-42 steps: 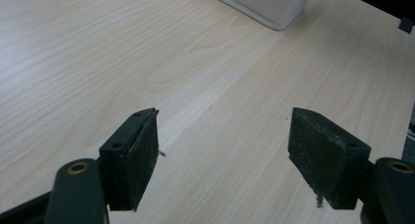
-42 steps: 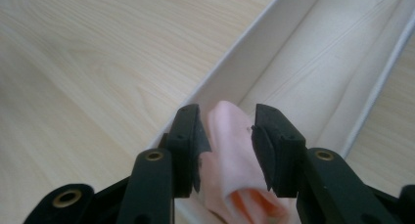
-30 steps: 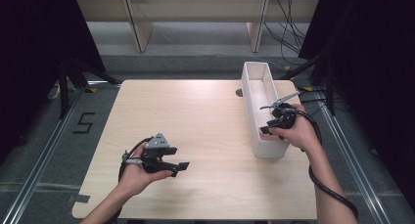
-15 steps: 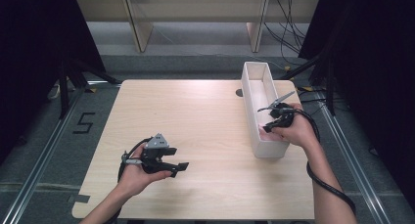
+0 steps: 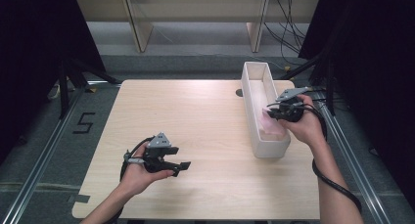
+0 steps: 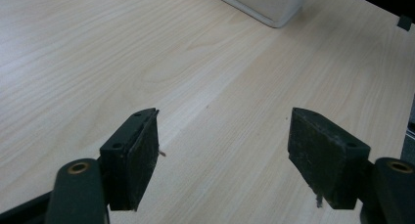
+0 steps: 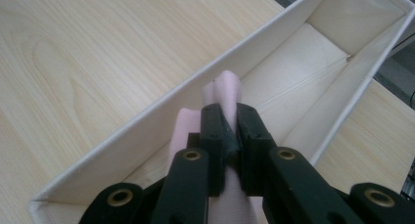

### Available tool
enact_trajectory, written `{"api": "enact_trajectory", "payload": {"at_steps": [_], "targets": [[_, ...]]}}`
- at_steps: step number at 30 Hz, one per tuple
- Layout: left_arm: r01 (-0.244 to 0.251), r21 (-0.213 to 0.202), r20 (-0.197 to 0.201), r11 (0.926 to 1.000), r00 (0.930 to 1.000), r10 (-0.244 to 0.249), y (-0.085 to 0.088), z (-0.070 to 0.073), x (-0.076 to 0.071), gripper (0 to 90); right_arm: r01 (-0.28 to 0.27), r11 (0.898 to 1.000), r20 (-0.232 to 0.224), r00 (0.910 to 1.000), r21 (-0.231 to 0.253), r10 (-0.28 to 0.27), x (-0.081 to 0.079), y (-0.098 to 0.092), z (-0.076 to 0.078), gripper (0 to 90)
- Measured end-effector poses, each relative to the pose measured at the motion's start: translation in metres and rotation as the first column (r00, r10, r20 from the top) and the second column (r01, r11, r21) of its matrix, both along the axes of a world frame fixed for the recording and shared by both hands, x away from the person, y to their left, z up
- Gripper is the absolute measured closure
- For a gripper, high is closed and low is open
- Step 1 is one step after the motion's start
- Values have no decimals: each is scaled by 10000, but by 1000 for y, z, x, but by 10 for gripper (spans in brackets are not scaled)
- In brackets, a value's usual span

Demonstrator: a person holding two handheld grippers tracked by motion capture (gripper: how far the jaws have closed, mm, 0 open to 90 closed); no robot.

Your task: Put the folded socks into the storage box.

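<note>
The table [image 5: 195, 126] is showing pale wood grain with a smooth, matt finish. The white box [image 7: 342, 18] is looking like matt cloth-covered board, and the pink cloth [image 7: 222, 89] inside it is looking soft and dull. The gripper pads [image 6: 139, 155] are showing black, matt, slightly scuffed rubber, with brass-coloured rivets at six o'clock of them.

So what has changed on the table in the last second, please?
The right gripper closed its fingers on the pink cloth inside the white box, shifting slightly toward the box's far end. The left gripper stayed open and still over the table. The box did not move.
</note>
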State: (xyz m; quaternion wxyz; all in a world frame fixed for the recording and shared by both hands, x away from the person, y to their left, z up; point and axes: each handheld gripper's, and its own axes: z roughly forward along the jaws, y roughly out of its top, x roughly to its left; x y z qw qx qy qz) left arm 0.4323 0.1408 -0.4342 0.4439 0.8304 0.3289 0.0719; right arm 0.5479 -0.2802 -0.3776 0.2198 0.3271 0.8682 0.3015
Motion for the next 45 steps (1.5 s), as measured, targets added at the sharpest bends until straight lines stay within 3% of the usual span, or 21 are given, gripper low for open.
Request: {"api": "enact_trajectory", "payload": {"at_steps": [6, 7, 9, 13, 16, 17, 18, 21, 24, 27, 28, 31, 33, 34, 37, 38, 41, 42, 43, 44, 45], "targets": [[-83, 18, -18, 10000, 10000, 83, 2, -1, -1, 272, -847, 9963, -729, 9938, -118, 837, -3, 4, -19, 829], [-59, 13, -28, 10000, 10000, 59, 2, -1, -1, 273, -669, 9977, -964, 9932, -95, 657, -7, 4, -19, 829], [-62, 39, -19, 10000, 10000, 62, 2, 0, -1, 273, -1151, 9931, -1001, 9886, -229, 1122, -8, 3, -20, 827], [-52, -14, -15, 10000, 10000, 52, 0, 0, -2, 273, -1134, 9933, -1503, 9826, -203, 1091, -13, 2, -21, 821], [-23, -32, -24, 10000, 10000, 23, 0, 0, -1, 273, -1199, 9925, -2141, 9703, -216, 1126, -18, 1, -18, 809], [-74, -41, -5, 10000, 10000, 74, 0, 0, -1, 273, -1313, 9913, -2020, 9711, -76, 1270, -18, 0, -18, 800], [-42, -11, -4, 10000, 10000, 42, 0, 0, -1, 273, -1298, 9915, -2358, 9632, 108, 1287, -18, -1, -17, 795], [-19, -80, -35, 10000, 10000, 19, -1, 0, -1, 272, -936, 9931, -2596, 9596, 710, 1090, -19, -5, -16, 788], [9, -153, -89, 9999, 10000, -11, 0, 0, -1, 272, -799, 9889, -3017, 9465, 1255, 1148, -17, -10, -15, 775], [-22, -96, -66, 10000, 10000, 21, 0, 1, -1, 272, 83, 9856, -3863, 9205, 1690, 585, -21, -10, -13, 762], [-27, -84, -53, 10000, 10000, 27, 1, 1, -1, 272, -195, 9849, -3566, 9308, 1718, 806, -18, -12, -13, 760], [-23, -83, -65, 10000, 10000, 22, 1, 1, -1, 272, -34, 9814, -3857, 9193, 1917, 785, -20, -12, -11, 752], [-36, -93, -43, 10000, 10000, 35, 1, 1, -1, 272, 215, 9807, -3931, 9177, 1942, 577, -20, -12, -10, 735], [-38, -98, -44, 9999, 10000, 37, 1, 1, -1, 272, 391, 9775, -4276, 9023, 2072, 546, -21, -11, -9, 725], [-45, -107, -68, 9999, 10000, 44, 1, 1, -1, 272, 617, 9759, -4482, 8930, 2094, 397, -20, -12, -9, 702], [-46, -112, -36, 9999, 10000, 46, 1, 1, -1, 272, 706, 9710, -4653, 8840, 2285, 453, -21, -11, -8, 691], [-21, -135, -44, 9999, 10000, 20, 1, 0, 0, 272, 749, 9626, -3951, 9179, 2605, 355, -18, -15, -5, 672], [-41, -95, -37, 9999, 10000, 41, 1, 1, -1, 272, 761, 9597, -3866, 9215, 2705, 359, -18, -15, -3, 667], [-28, -84, -70, 10000, 10000, 28, 1, 1, -1, 272, 922, 9579, -3623, 9320, 2718, 131, -18, -15, -1, 656], [-27, -97, -38, 9999, 10000, 26, 0, 1, -1, 272, 1135, 9526, -3677, 9299, 2823, -18, -18, -14, 0, 649], [-5, -104, -40, 9999, 10000, 4, 0, 1, 0, 272, 1359, 9464, -3363, 9413, 2932, -310, -17, -12, -1, 655]]}}
